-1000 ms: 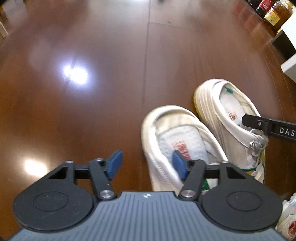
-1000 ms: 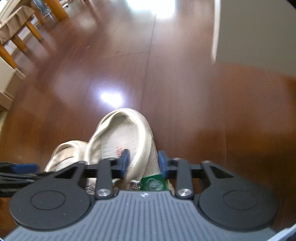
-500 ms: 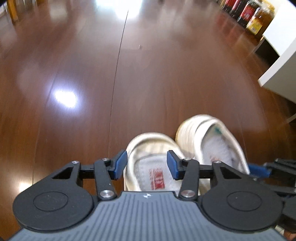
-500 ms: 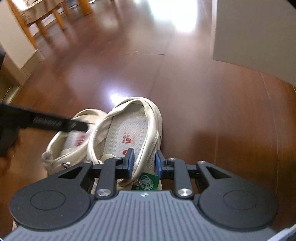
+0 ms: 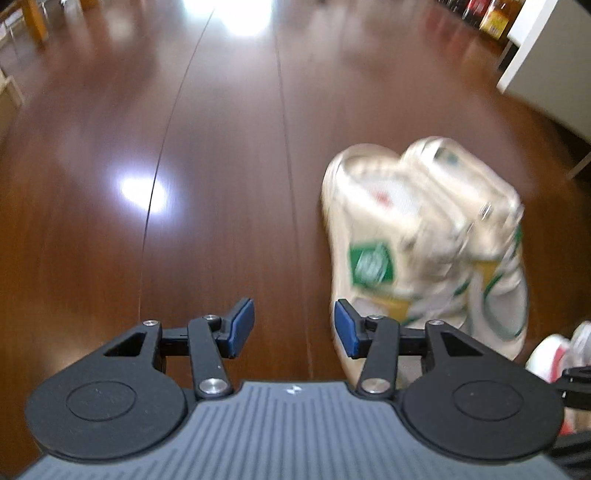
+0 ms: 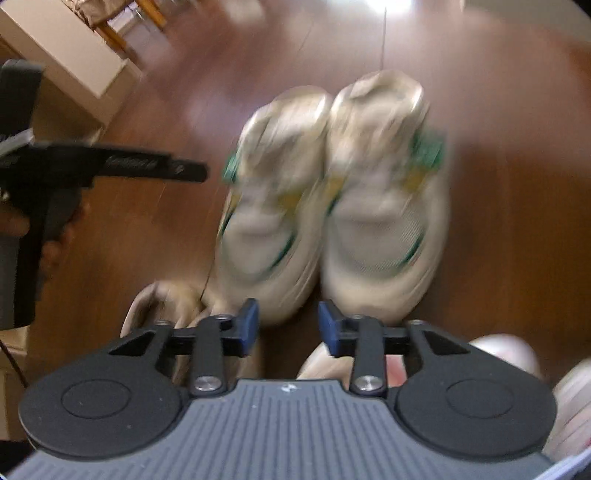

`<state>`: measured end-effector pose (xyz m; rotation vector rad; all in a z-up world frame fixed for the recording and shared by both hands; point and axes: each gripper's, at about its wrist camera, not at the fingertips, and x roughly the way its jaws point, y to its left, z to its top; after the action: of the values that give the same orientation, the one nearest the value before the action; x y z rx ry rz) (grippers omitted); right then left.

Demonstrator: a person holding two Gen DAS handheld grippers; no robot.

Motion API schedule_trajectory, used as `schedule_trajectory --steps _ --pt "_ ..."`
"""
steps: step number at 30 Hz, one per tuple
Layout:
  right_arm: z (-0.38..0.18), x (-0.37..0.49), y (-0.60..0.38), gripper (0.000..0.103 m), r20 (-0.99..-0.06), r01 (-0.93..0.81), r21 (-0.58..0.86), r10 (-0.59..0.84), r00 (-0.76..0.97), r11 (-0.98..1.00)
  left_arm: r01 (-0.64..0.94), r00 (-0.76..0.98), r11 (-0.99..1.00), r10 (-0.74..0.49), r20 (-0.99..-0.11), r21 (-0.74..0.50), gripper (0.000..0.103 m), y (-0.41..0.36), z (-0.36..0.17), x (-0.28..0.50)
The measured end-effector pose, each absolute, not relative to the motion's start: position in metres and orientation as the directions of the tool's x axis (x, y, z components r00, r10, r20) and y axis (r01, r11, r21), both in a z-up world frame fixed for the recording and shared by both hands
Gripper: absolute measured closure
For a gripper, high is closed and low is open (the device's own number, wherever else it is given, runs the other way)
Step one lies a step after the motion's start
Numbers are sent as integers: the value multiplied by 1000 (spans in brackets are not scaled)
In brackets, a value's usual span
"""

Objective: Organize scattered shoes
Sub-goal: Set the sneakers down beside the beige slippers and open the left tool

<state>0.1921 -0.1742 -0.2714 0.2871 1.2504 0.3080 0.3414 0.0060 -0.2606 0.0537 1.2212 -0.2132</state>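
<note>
Two white sneakers with green and yellow trim stand side by side on the dark wood floor, the left one [image 6: 266, 206] touching the right one [image 6: 384, 192]. In the left wrist view the pair [image 5: 424, 236] lies to the right, blurred. My left gripper [image 5: 293, 328] is open and empty, to the left of the pair near its toes. My right gripper [image 6: 288, 326] is open and empty, just in front of the toes. The left gripper's finger [image 6: 147, 166] shows at the left of the right wrist view.
Other shoes lie close to me: a beige one [image 6: 162, 306] at lower left and pinkish white ones [image 6: 509, 354] at lower right, also in the left wrist view [image 5: 554, 354]. A white cabinet [image 5: 546, 62] and bottles [image 5: 491, 18] stand at the right; wooden furniture legs [image 6: 122, 26] at far left.
Both grippers have let go of the sneakers, opened and pulled back. The two sneakers now stand together on the floor. Both views are blurred from motion.
</note>
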Motion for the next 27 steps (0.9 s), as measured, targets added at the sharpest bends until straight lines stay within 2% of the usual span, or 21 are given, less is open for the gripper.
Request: schedule_trajectory --steps 3,8,19,23,27 --pt "-280 201 -161 76 -894 -66 343 347 282 937 223 324 974 -118 -939 -45 50 -2 -269 342" --pt "-299 220 -159 76 -899 -27 367 362 246 930 274 363 961 -68 -929 36 50 -15 -275 350" --pt "-312 227 -163 76 -888 30 397 376 266 917 280 391 955 -20 -920 98 51 -33 -282 376" --pt "-310 230 -162 76 -889 23 378 356 289 925 270 396 958 -23 -918 92 51 -42 -286 390" --pt "-306 230 -146 77 -906 -84 274 286 312 958 218 374 975 -38 -927 48 51 -30 -288 395"
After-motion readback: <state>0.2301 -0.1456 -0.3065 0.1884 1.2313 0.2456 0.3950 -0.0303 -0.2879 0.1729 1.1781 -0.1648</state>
